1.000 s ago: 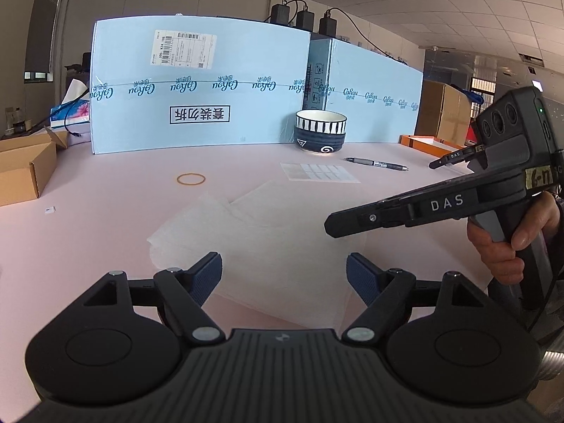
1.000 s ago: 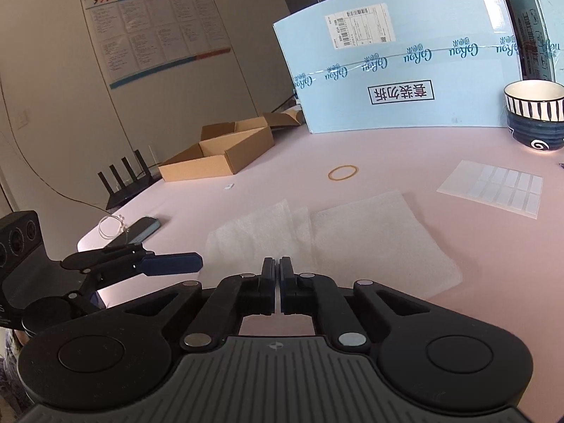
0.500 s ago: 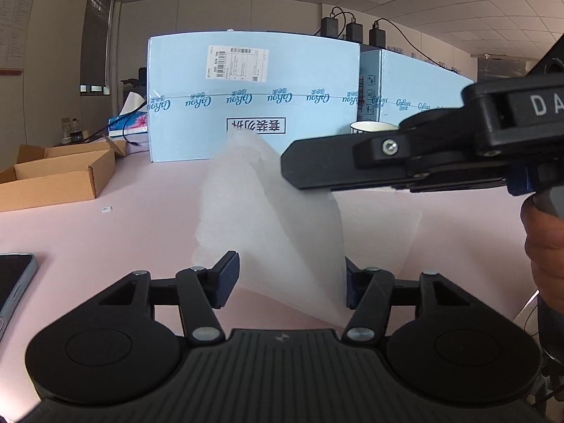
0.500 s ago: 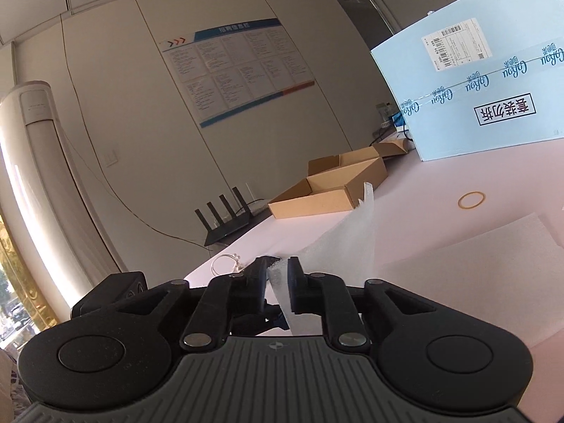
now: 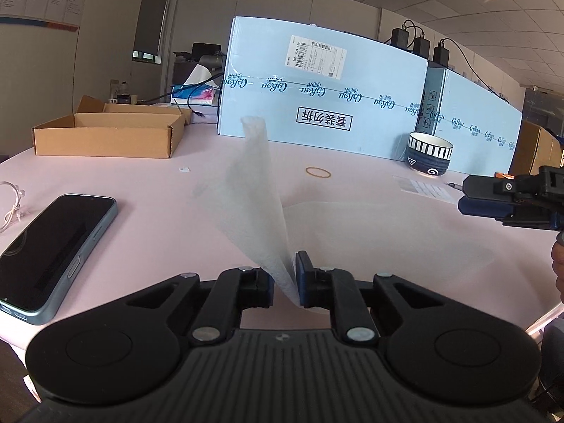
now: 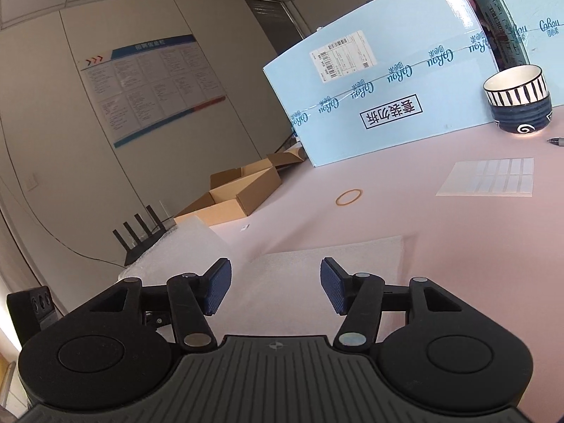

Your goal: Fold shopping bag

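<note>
Our left claw (image 5: 283,283) has just closed, pinching the white bag's (image 5: 261,211) corner; the bag rises toward frame centre, the rest flat on the tabletop (image 5: 148,183). Our right claw (image 6: 275,289), just opened, hangs spread above it, holding nothing.

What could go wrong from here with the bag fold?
1. The left tongs have just been closing on only a thin edge of the shopping bag; it could slip out.
2. The right tongs have just been opening and hold nothing, so the raised flap may flop back unevenly.
3. The phone lies close beside the bag; a sweep could knock it.
</note>
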`<state>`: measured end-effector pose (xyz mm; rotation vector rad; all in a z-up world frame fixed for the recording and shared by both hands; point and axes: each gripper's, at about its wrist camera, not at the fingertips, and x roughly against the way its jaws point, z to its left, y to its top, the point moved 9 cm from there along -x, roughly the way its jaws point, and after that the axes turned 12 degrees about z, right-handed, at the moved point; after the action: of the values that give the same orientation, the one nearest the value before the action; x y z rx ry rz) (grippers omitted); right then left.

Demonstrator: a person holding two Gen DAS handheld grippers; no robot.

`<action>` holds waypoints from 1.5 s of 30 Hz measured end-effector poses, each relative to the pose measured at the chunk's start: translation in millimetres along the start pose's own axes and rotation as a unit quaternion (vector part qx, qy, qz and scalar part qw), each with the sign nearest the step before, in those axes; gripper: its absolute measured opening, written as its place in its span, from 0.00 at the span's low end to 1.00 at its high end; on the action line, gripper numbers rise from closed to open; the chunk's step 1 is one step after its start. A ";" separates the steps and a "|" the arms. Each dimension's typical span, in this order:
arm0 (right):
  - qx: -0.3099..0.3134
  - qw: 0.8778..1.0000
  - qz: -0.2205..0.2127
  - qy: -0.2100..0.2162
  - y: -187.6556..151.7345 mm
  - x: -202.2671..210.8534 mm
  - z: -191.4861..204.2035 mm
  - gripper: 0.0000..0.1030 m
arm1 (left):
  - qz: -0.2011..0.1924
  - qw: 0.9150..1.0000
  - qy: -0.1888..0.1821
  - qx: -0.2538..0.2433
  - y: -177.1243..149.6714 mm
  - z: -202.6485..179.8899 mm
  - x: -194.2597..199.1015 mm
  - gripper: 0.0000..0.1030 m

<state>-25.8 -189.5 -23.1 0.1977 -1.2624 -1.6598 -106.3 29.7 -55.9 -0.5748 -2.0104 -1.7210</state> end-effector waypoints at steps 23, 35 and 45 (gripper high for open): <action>0.208 0.958 0.166 -0.108 -24.8 -109.1 29.4 0.45 | -0.004 1.000 0.003 -0.005 2.8 0.5 0.7 0.21; 0.195 0.966 0.094 -0.141 -0.8 -86.2 11.4 0.01 | -0.010 1.000 0.001 -0.010 10.3 -6.6 -4.4 0.30; 0.206 0.958 -0.022 -0.196 54.6 -35.1 -11.1 0.01 | -0.014 1.000 0.000 -0.024 21.9 -20.3 -17.3 0.36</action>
<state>31.1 -167.0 1.2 0.1521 -1.9159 -1.4999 -78.5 12.2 -45.2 -0.5663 -1.9908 -1.7901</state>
